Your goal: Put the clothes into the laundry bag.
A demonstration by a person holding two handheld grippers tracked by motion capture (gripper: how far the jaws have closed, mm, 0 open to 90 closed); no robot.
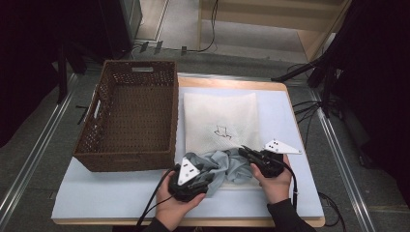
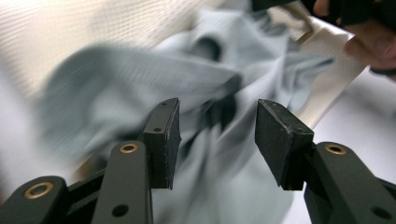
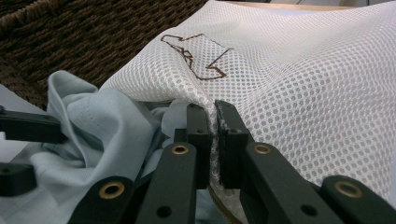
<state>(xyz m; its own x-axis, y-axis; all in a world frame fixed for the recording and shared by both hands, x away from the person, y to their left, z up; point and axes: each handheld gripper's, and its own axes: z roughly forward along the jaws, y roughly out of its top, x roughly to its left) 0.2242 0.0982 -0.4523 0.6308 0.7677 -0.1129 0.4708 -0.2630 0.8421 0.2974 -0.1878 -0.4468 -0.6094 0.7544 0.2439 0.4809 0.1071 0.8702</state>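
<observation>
Nearest me, left gripper (image 1: pixel 203 180) sits at the near edge of the surface (image 1: pixel 96 195), my hand behind it. Its fingers (image 2: pixel 163 140) are apart, nothing pinched — grey cloth (image 1: pixel 225 164) lies bunched right in front of them and partly between, blurred in the left gripper view. Right gripper (image 1: pixel 247 152) is just beside it, on the other end of the cloth. Its fingers (image 3: pixel 198 135) are together, clamped on the near hem of the white mesh bag (image 1: pixel 220 121) — mesh edge is squeezed between the pads in the right gripper view. Grey cloth sits at the bag's near edge, part of it tucked under the lifted hem, rest spilling onto the surface. Bag lies flat beyond, brown outline mark on top. Woven basket (image 1: pixel 101 140) stands left of the bag, touching it.
</observation>
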